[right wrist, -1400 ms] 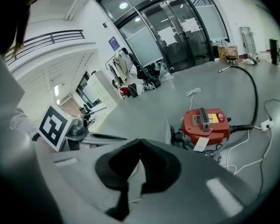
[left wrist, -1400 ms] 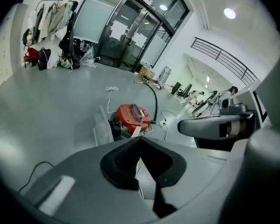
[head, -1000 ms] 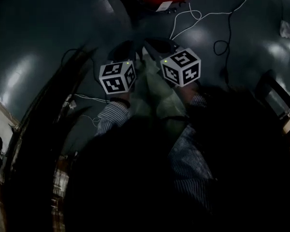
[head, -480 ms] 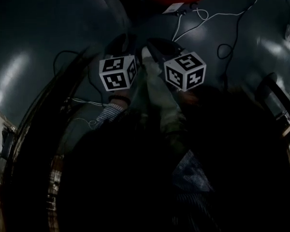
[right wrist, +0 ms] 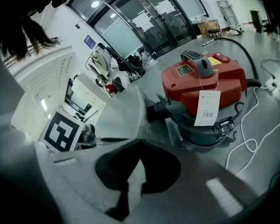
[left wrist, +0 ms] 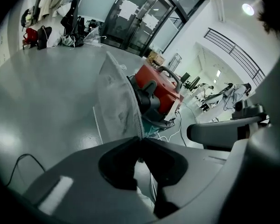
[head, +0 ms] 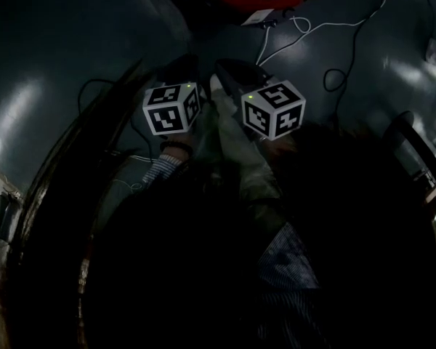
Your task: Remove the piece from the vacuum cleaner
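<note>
The left gripper is closing its jaws on the lower edge of the filter bag, and the fabric is sitting right at the point where the tips are meeting. The right gripper is pinching the same bag, jaws pressed together on the thin sheet, which is showing edge-on there. Two grips on one limp item are likely serving to keep it spread flat and stop it from folding or spilling dust. The bag is hanging in the air between the two grippers, in front of the red vacuum cleaner standing on the floor; it appears to be clear of the machine, though the black inlet behind it is making this hard to confirm.

A white tag is hanging from the vacuum cleaner's handle, carrying a barcode and print too small to read. A yellow label and a dark plate on the lid are likewise staying illegible
</note>
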